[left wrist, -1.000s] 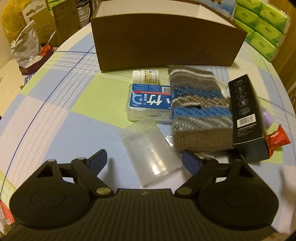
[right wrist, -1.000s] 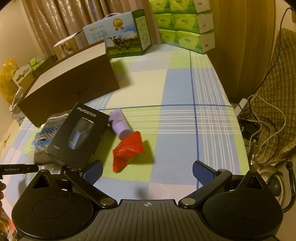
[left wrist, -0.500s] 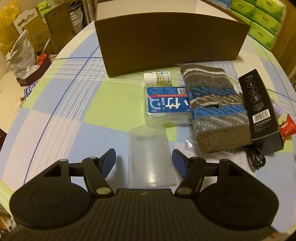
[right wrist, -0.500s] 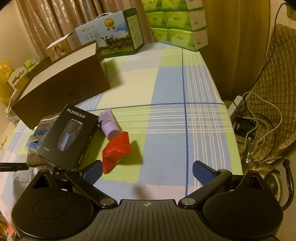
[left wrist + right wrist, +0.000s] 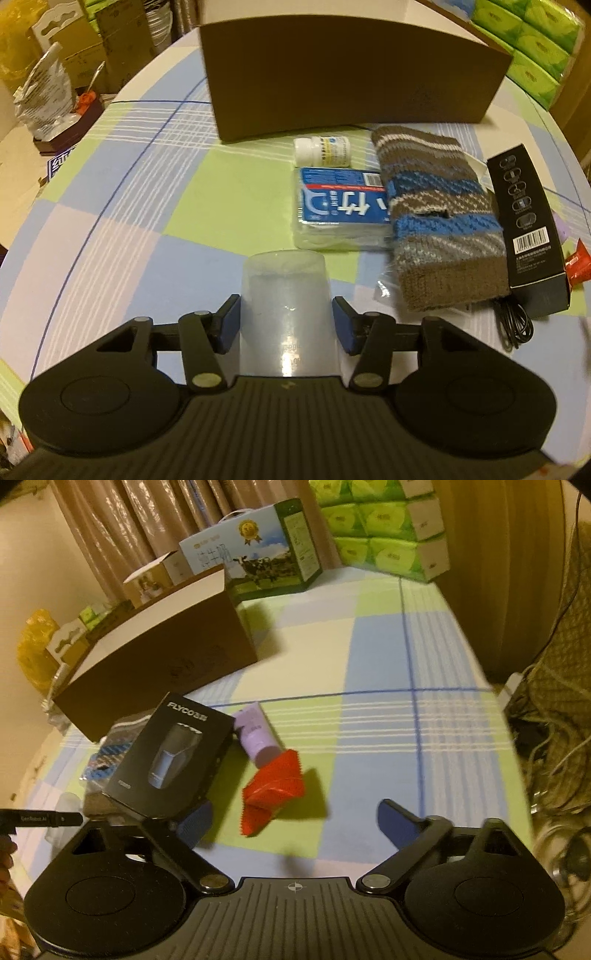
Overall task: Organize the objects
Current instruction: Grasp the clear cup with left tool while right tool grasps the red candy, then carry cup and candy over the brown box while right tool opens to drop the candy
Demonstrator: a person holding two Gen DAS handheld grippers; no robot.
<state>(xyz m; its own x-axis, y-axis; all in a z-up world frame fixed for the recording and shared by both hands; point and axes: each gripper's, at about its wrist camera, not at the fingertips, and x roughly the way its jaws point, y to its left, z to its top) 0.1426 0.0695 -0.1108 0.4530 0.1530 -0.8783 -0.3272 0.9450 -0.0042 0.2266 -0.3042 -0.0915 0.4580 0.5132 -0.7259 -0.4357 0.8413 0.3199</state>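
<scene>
A clear plastic cup (image 5: pixel 284 295) lies on its side on the checked tablecloth (image 5: pixel 147 221). It sits between the blue pads of my left gripper (image 5: pixel 286 321), whose jaws are closing with both pads touching the cup's walls. In the right wrist view a red packet (image 5: pixel 275 790) lies just ahead of my right gripper (image 5: pixel 293 823), nearer its left finger. That gripper's jaws are closing from wide, and neither pad touches anything. Beside the packet lie a purple tube (image 5: pixel 256 734) and a black shaver box (image 5: pixel 173 753).
A big brown cardboard box (image 5: pixel 351 74) stands at the back. In front of it lie a white pill bottle (image 5: pixel 323 151), a blue tissue pack (image 5: pixel 340 206), a striped knit piece (image 5: pixel 439 218) and a black cable (image 5: pixel 513 325). Green tissue boxes (image 5: pixel 388 520) and a milk carton box (image 5: pixel 258 554) are stacked further back.
The cup has come straight between my left fingers, and they have closed in onto its sides. My right jaws have narrowed a little, and the red packet sits closer to them.
</scene>
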